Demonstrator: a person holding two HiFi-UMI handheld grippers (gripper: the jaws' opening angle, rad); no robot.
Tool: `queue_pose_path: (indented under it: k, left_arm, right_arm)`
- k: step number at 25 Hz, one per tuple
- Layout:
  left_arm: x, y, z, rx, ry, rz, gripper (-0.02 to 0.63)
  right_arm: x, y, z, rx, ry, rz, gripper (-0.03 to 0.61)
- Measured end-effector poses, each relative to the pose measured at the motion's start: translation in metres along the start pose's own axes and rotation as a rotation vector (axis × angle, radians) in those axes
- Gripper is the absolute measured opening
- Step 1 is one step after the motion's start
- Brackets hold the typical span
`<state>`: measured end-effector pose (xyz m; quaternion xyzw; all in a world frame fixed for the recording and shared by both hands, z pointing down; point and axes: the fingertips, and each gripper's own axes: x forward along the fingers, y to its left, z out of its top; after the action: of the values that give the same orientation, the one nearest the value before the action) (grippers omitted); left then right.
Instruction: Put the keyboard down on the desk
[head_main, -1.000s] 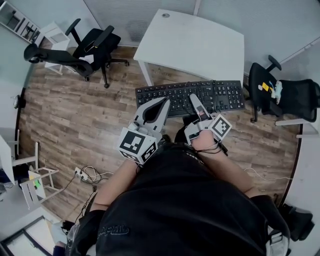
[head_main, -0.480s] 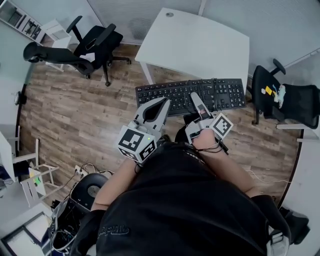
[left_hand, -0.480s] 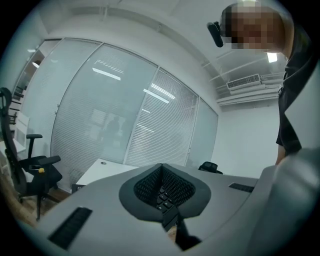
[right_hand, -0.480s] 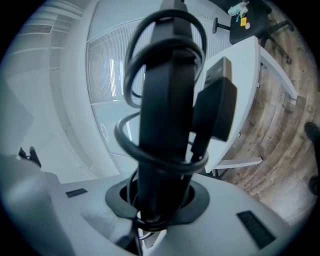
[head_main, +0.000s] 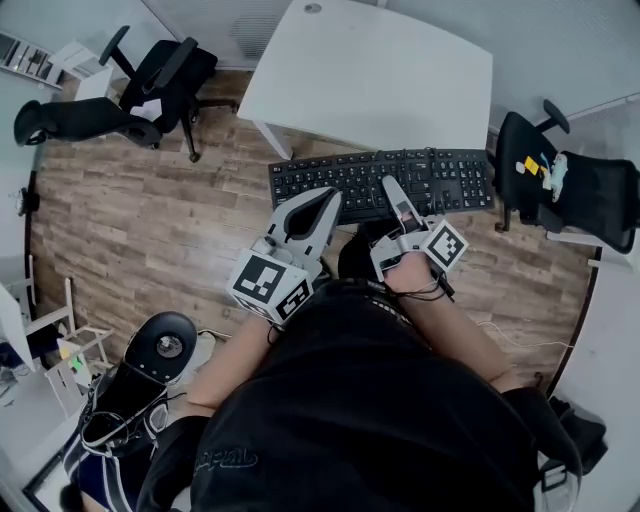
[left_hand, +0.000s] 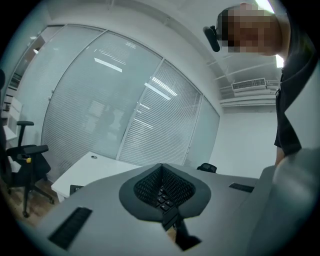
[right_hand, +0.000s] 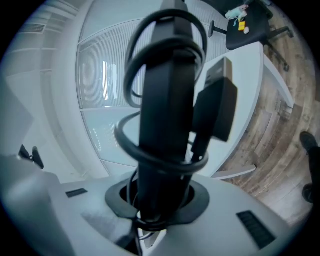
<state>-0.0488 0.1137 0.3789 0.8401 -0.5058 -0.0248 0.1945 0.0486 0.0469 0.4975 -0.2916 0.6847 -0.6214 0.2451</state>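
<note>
A black keyboard hangs level above the wood floor, just in front of the white desk. My right gripper is shut on its near edge. In the right gripper view the keyboard stands edge-on between the jaws, with its cable and plug looped round it. My left gripper is shut with its tips over the keyboard's near edge, and I cannot tell whether it touches. In the left gripper view a few keys show through the hollow behind the closed tips.
A black office chair stands left of the desk. Another chair, with small yellow and blue items on it, stands to the right. A round chair part and cables lie on the floor at lower left.
The keyboard and both grippers have come a little closer to the desk's front edge. Both jaws stand as before. A black chair part has come into view at lower left.
</note>
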Motion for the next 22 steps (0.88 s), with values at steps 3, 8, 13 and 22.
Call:
queue_pose_path:
  k: [3, 8, 13, 22]
  left_arm:
    - [0.031, 0.0, 0.004, 0.0, -0.005, -0.001, 0.015]
    - [0.09, 0.004, 0.011, -0.003, -0.002, -0.012, 0.015]
    - [0.145, -0.003, 0.021, 0.013, 0.003, -0.035, 0.015]
    - [0.207, -0.022, 0.048, 0.077, -0.025, -0.063, 0.015]
  right_arm:
    - [0.006, -0.011, 0.028, -0.003, -0.003, -0.022, 0.094]
    - [0.02, -0.023, 0.082, 0.011, -0.028, -0.036, 0.094]
    - [0.033, -0.026, 0.143, 0.008, -0.067, -0.024, 0.094]
    - [0.039, -0.013, 0.219, -0.013, -0.129, 0.016, 0.094]
